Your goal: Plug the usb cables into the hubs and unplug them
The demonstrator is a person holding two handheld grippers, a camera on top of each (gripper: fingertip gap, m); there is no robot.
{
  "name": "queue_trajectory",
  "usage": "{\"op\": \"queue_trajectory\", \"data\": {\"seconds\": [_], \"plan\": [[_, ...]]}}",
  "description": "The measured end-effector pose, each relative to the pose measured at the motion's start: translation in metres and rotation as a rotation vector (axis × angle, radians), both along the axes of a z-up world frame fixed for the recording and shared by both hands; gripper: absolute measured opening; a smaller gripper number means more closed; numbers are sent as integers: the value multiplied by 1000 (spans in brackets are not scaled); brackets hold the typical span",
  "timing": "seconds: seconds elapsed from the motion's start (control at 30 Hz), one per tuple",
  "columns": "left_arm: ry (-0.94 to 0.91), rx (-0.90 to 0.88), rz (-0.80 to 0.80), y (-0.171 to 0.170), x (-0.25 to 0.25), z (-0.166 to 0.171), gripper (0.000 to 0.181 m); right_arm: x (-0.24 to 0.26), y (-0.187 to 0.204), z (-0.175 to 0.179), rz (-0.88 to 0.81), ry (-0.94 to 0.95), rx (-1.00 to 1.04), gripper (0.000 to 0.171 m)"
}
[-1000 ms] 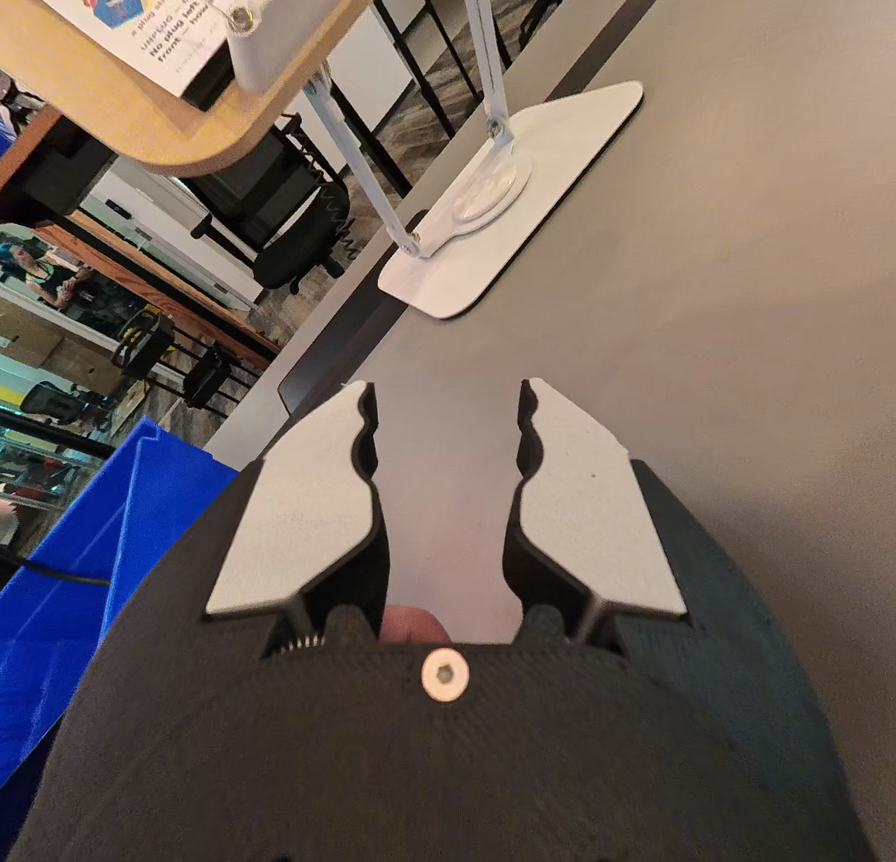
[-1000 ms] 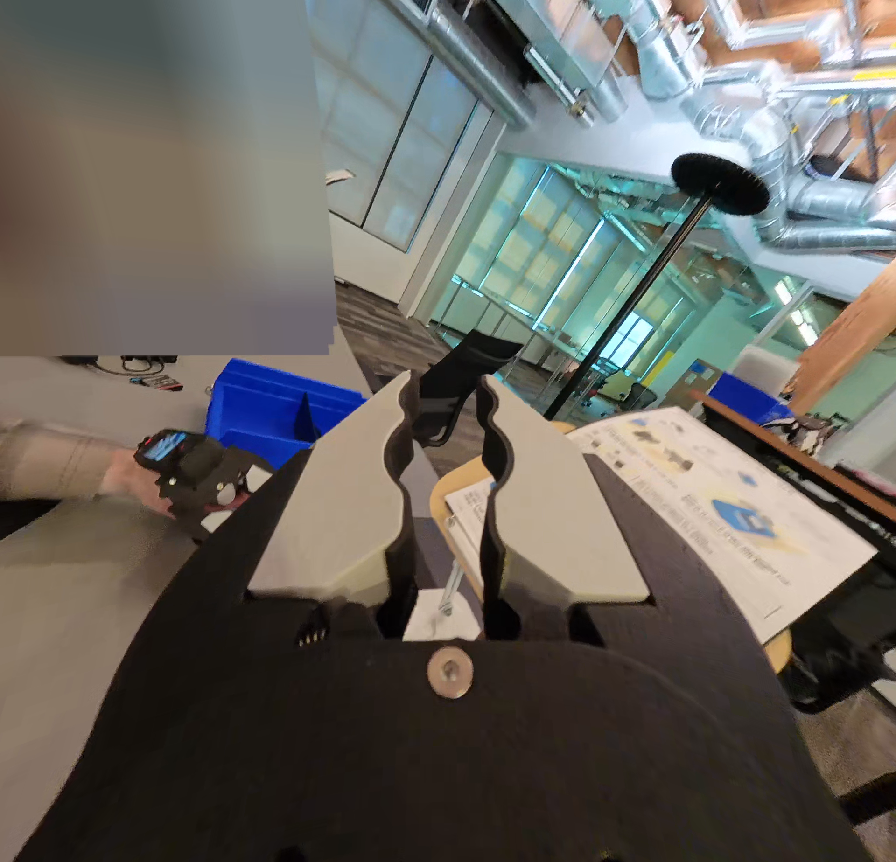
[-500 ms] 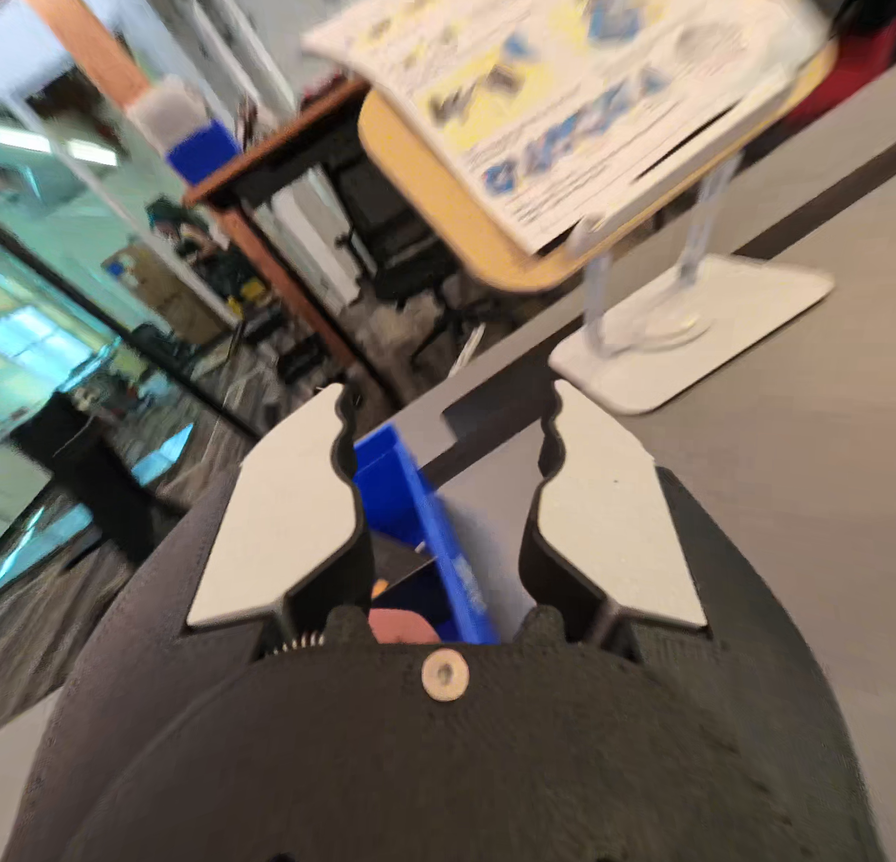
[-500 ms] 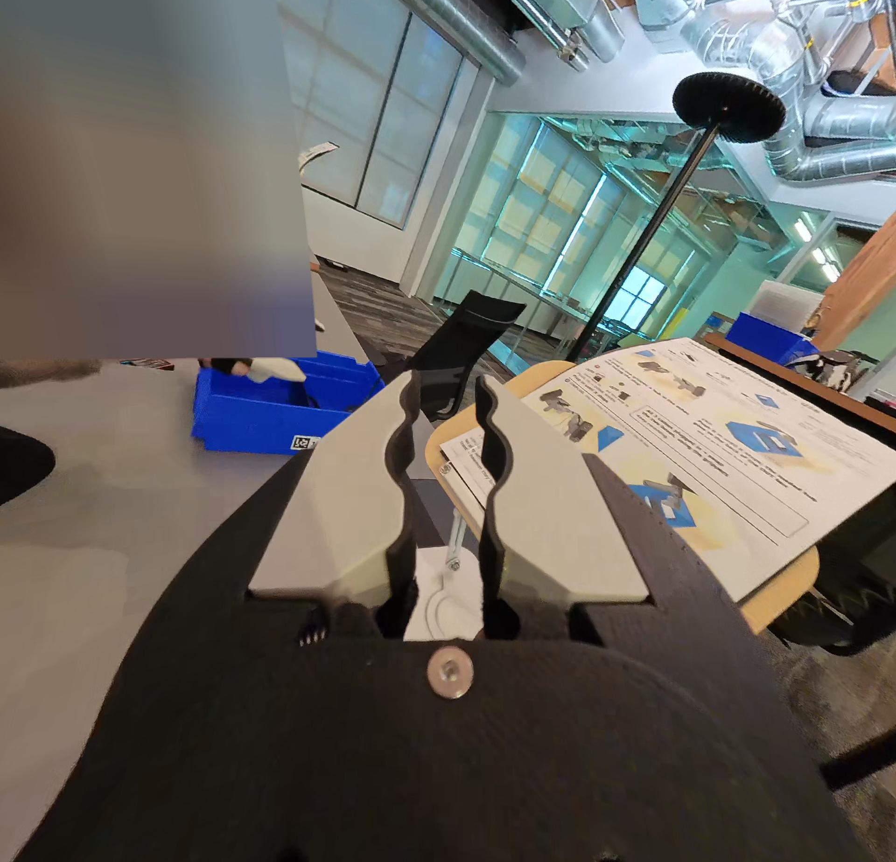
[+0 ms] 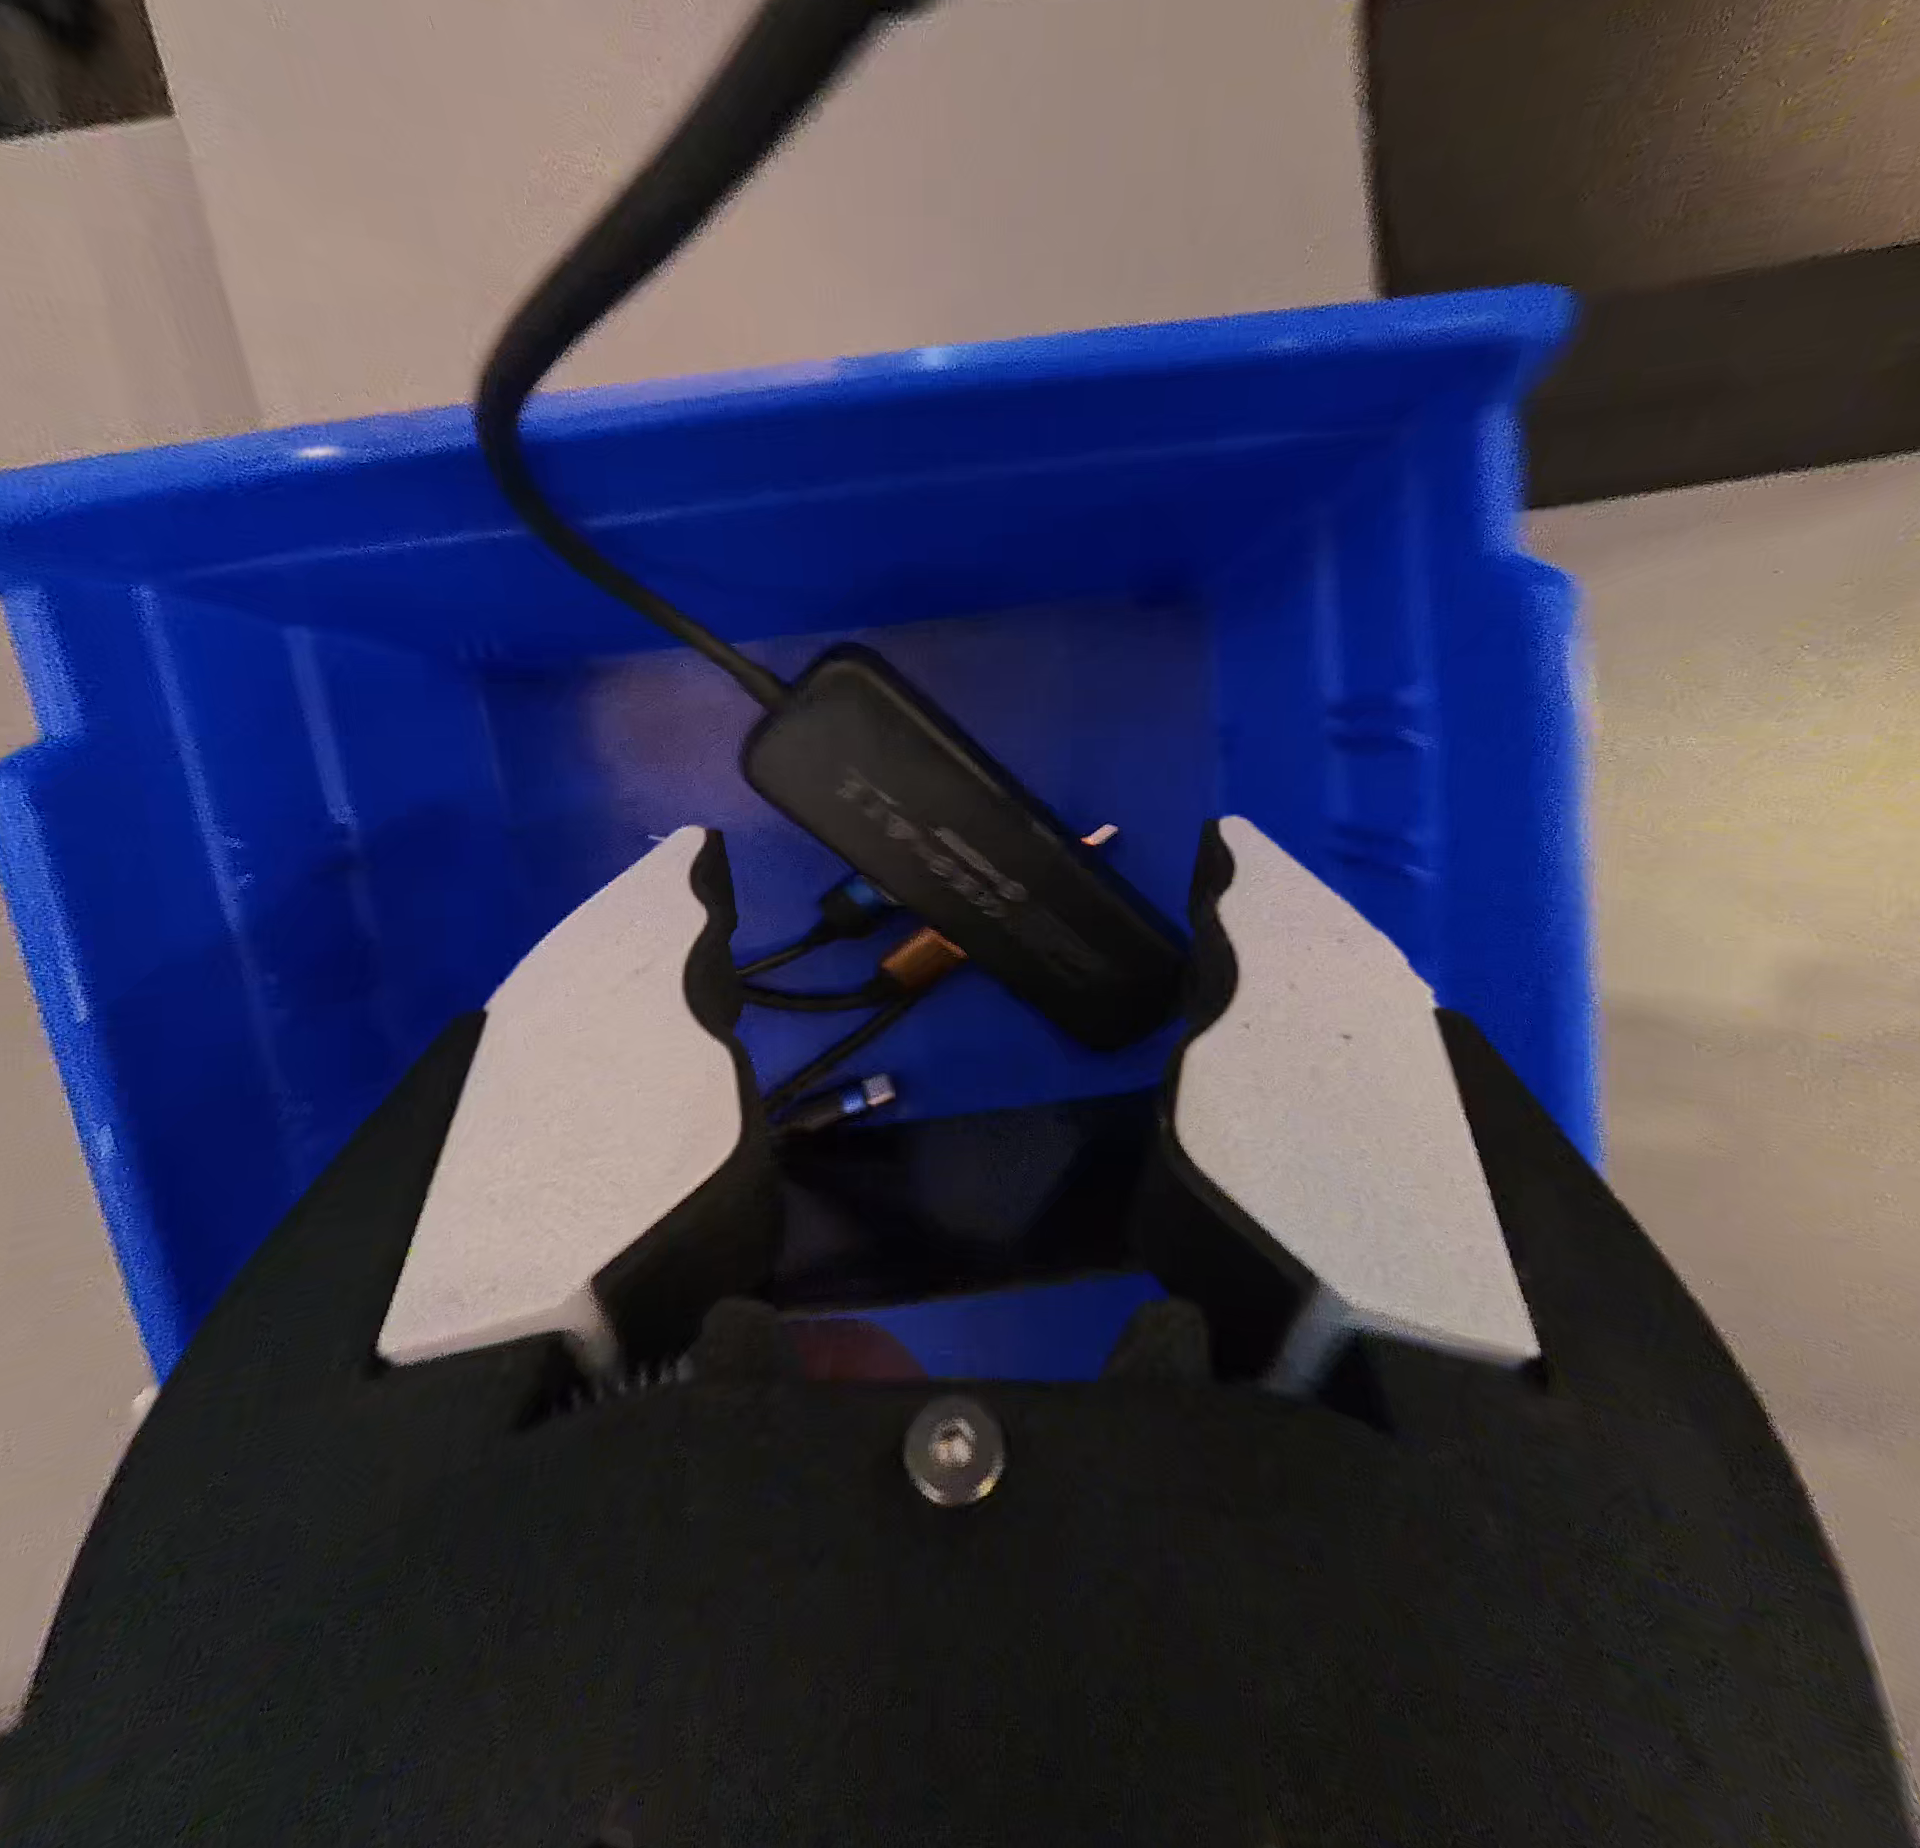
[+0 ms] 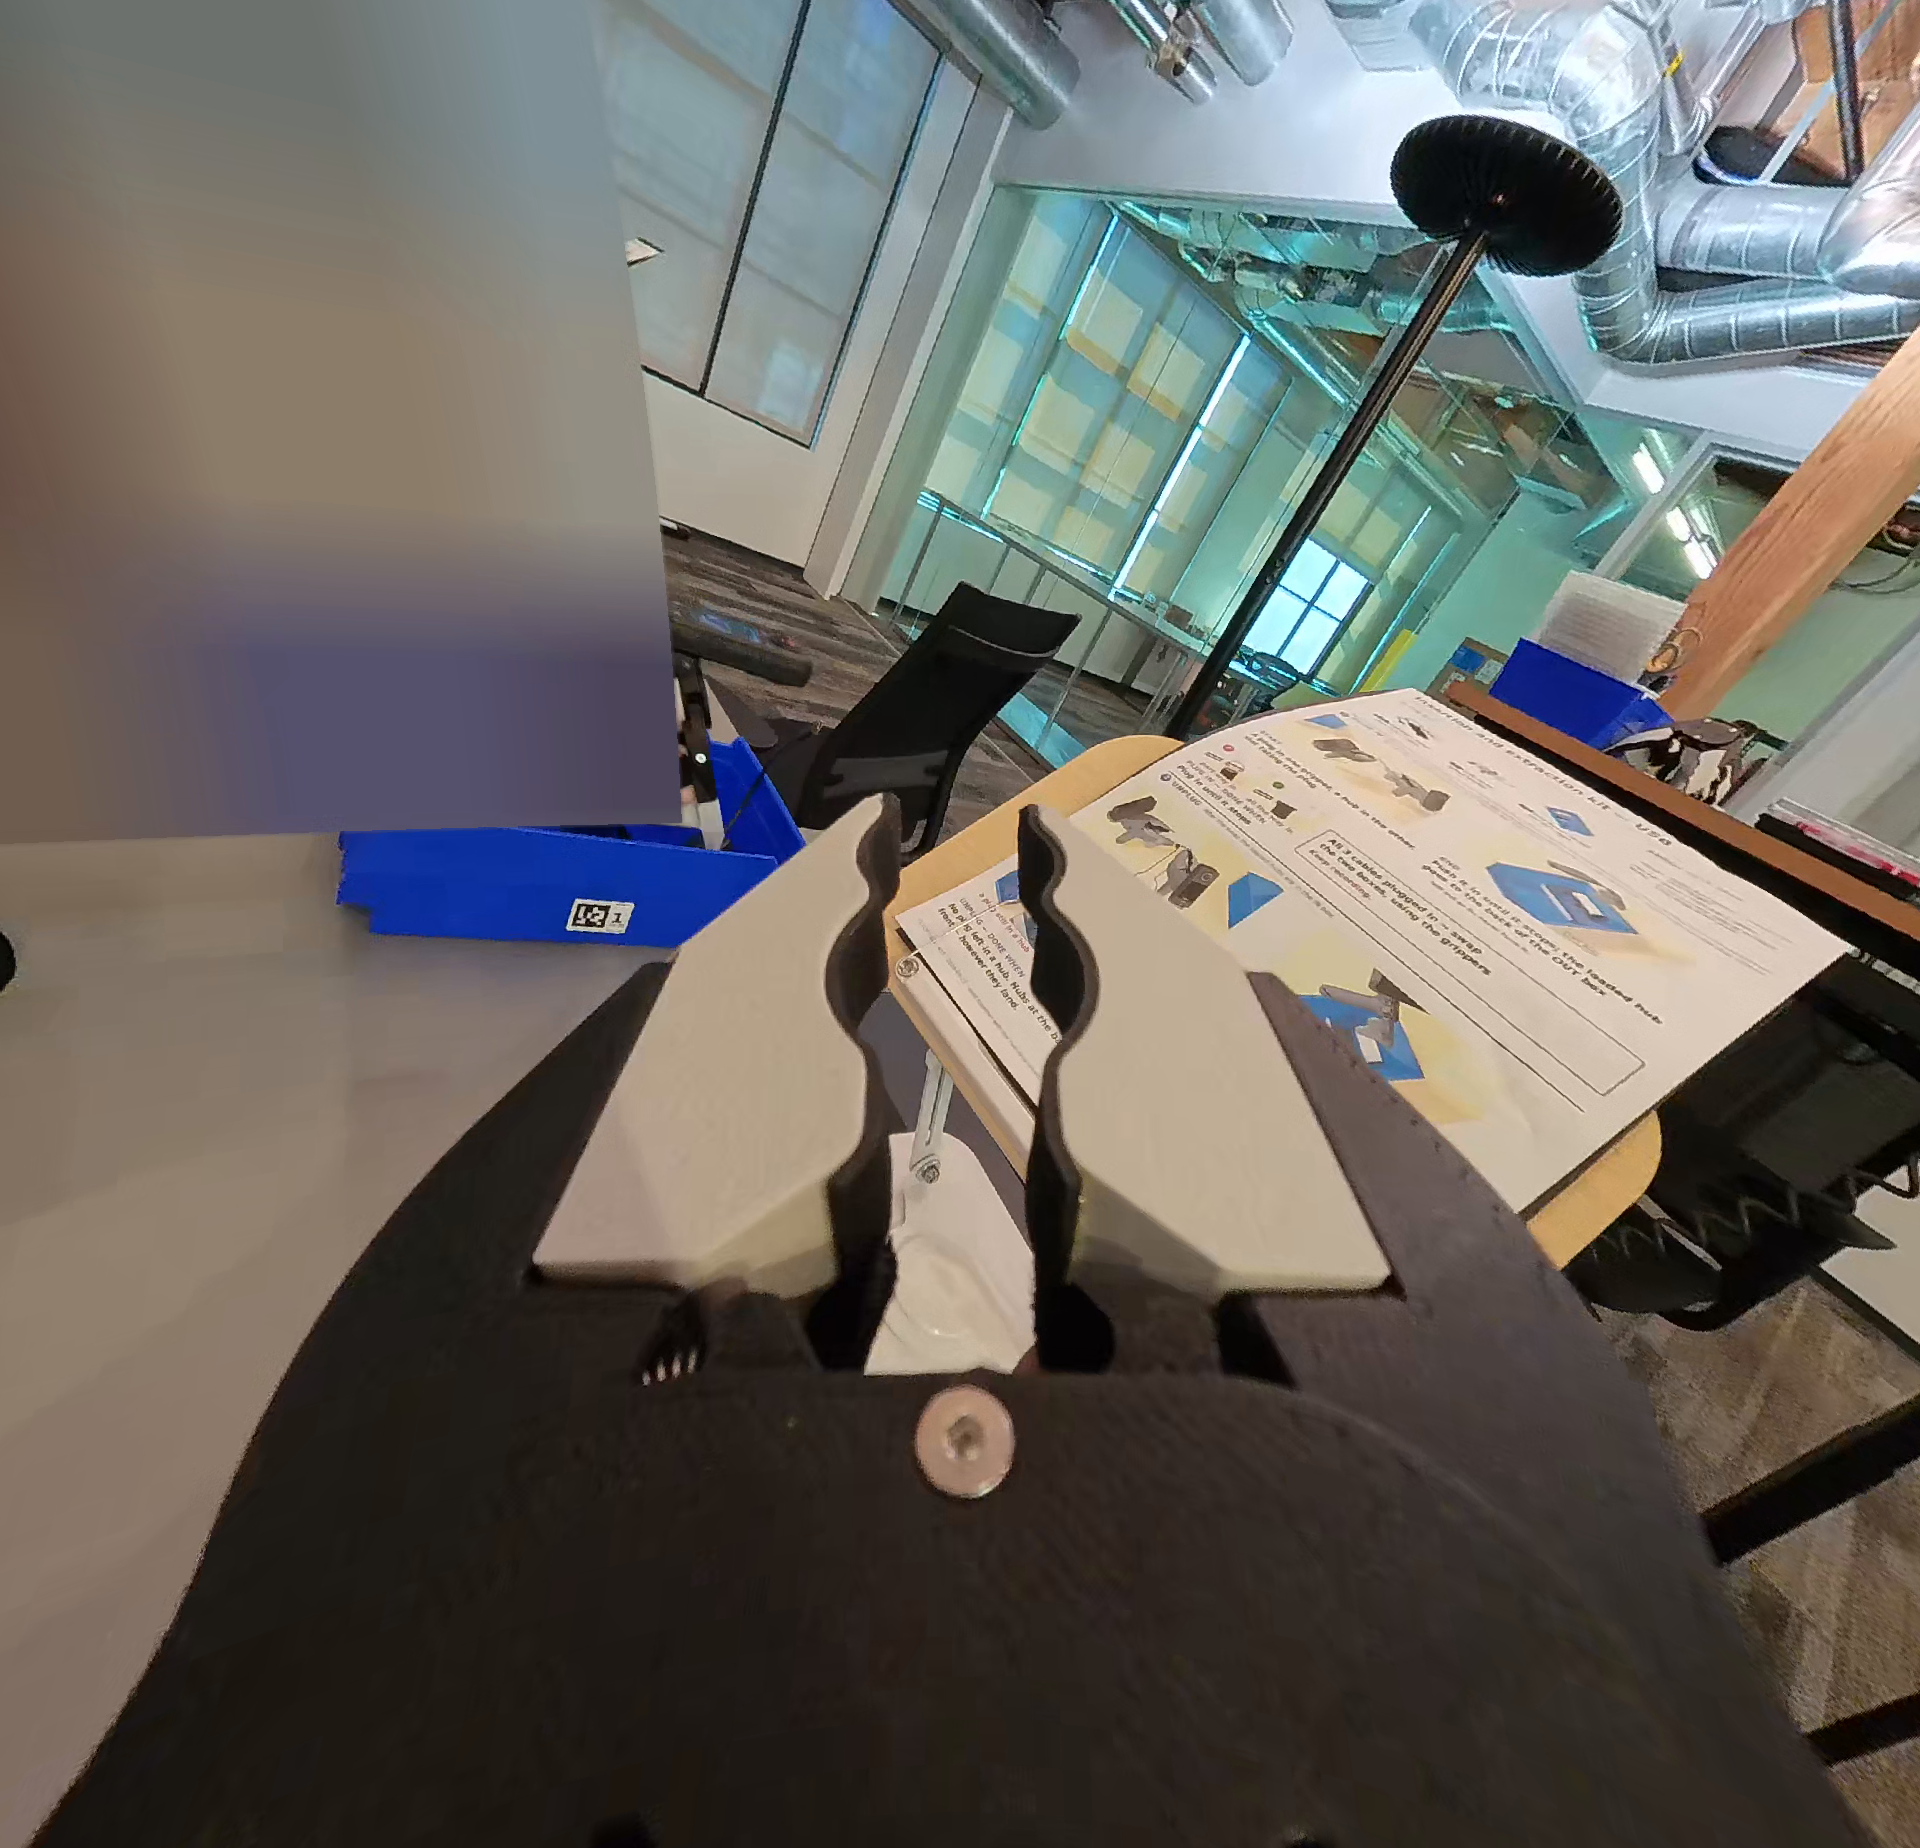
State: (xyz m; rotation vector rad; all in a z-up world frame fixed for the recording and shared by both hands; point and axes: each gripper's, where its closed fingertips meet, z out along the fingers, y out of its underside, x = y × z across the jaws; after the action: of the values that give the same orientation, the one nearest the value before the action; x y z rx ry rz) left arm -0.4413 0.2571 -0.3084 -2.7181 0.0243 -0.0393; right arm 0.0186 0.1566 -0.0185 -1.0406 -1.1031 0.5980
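In the left wrist view I look down into a blue bin (image 5: 312, 759). A black USB hub (image 5: 997, 884) lies slanted on its floor, and its black cable (image 5: 561, 510) arcs up over the far wall. Several loose USB cables lie beside the hub, with a blue plug (image 5: 854, 903), an orange plug (image 5: 920, 957) and another blue plug (image 5: 854, 1097). My left gripper (image 5: 958, 840) is wide open above the hub and holds nothing. My right gripper (image 6: 956, 816) hangs over the grey table (image 6: 260, 1071), jaws a narrow gap apart and empty. The bin also shows in the right wrist view (image 6: 499, 889).
An instruction sheet (image 6: 1455, 915) lies on a tilted wooden stand with a white base (image 6: 945, 1279) just beyond my right gripper. A black chair (image 6: 935, 697) and a floor lamp pole (image 6: 1351, 468) stand past the table edge. A dark panel (image 5: 1662, 136) lies behind the bin. The grippers' ends are close to 55 centimeters from one another. The blue plug (image 5: 854, 903) is closer to my left gripper, around 5 centimeters from its tips; the right tips are 60 centimeters off.
My left gripper has swung from over the bare table to point down into the blue bin, and its jaws have opened wider. My right gripper has only shifted slightly.
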Motion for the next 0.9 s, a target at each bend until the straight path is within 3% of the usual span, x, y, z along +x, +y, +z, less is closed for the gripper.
{"op": "queue_trajectory", "data": {"seconds": [0.23, 0.37, 0.6, 0.9], "plan": [[10, -144, 77, 9, -21, -34, 80, 5, 0, 3, 9, 22, -1, 20], [-69, -180, 53, 9, -14, -47, 66, 5, 1, 2, 6, 18, -2, 20], [-81, -116, 51, 12, -16, -41, 62, 7, 4, 0, 1, 21, -8, 21], [-126, 94, 28, 15, -7, -4, 54, 7, 8, -3, 0, 16, -18, 21]]}}
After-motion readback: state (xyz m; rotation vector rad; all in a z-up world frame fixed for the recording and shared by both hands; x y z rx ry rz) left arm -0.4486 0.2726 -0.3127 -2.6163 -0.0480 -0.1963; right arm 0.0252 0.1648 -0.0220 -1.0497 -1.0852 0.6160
